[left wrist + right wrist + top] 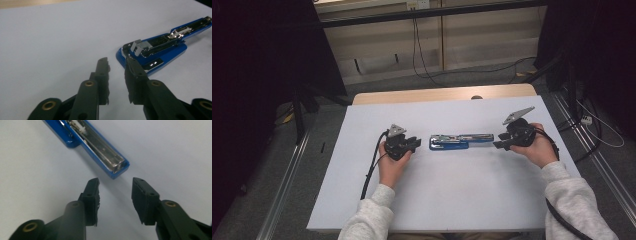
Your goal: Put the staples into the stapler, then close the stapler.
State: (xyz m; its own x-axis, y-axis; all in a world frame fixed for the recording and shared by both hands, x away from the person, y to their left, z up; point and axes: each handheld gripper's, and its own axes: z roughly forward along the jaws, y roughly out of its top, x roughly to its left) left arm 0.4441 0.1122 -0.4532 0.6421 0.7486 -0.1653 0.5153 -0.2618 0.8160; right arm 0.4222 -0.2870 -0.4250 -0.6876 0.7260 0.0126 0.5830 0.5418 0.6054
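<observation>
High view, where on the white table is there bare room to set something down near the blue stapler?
Free patches: the broad strip of white table between the opened blue stapler and the near edge, and the strip behind it toward the wooden edge. Crowded: the line through the stapler, with the left hand-held gripper and right hand-held gripper at its ends.

stapler (160, 53): glossy blue plastic shell being shown, bright polished metal magazine being exposed | table (452, 195): matt smooth white sheet being seen, wooden edge behind | gripper jaws: matt black plastic, ribbed pads, brass-coloured rivets | sleeves (367, 220): soft grey cloth
</observation>
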